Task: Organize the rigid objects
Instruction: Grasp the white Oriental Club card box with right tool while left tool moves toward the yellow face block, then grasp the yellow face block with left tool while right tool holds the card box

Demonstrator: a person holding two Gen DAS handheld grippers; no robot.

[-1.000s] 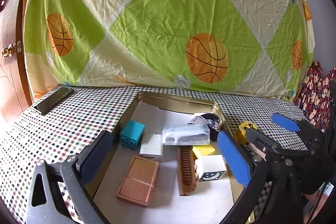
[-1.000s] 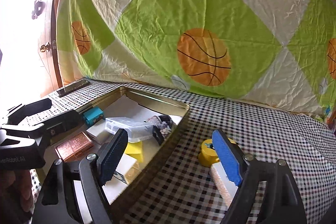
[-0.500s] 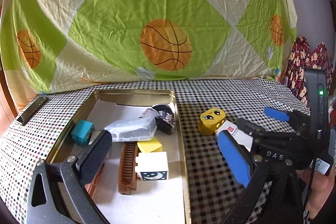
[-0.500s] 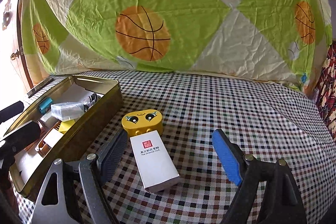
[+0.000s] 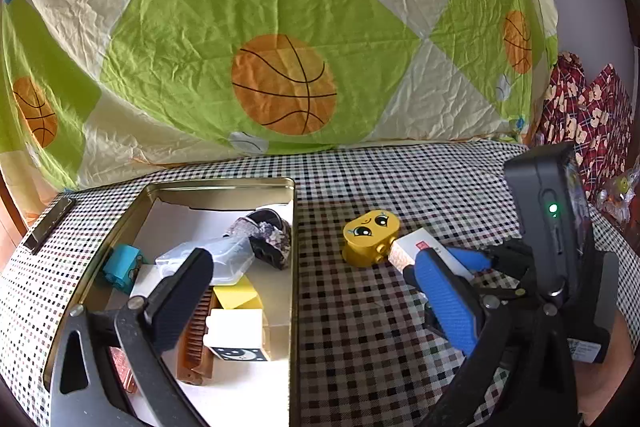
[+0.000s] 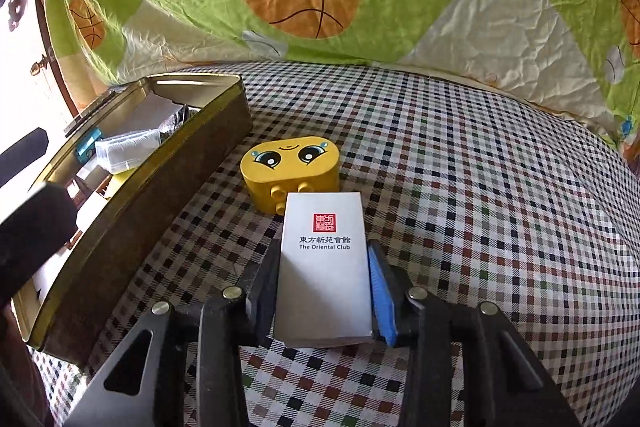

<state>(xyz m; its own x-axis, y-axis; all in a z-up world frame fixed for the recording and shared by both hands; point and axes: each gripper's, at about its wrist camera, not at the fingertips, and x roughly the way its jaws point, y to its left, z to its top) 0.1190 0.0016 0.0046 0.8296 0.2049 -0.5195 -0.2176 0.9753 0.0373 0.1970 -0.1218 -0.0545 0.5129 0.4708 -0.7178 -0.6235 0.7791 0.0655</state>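
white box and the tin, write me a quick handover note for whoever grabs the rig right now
Right tool: shut on the white box, which still seems to rest on the checked cloth.
Left tool: open, holding nothing, hovering over the tin.
Done: several items already in the tin.
Left: lift the white box into the tin, then the yellow face block touching its far end.

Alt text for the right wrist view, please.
The right gripper is shut on a white rectangular box lying on the checked tablecloth. A yellow face block touches its far end; an open gold tin sits left.
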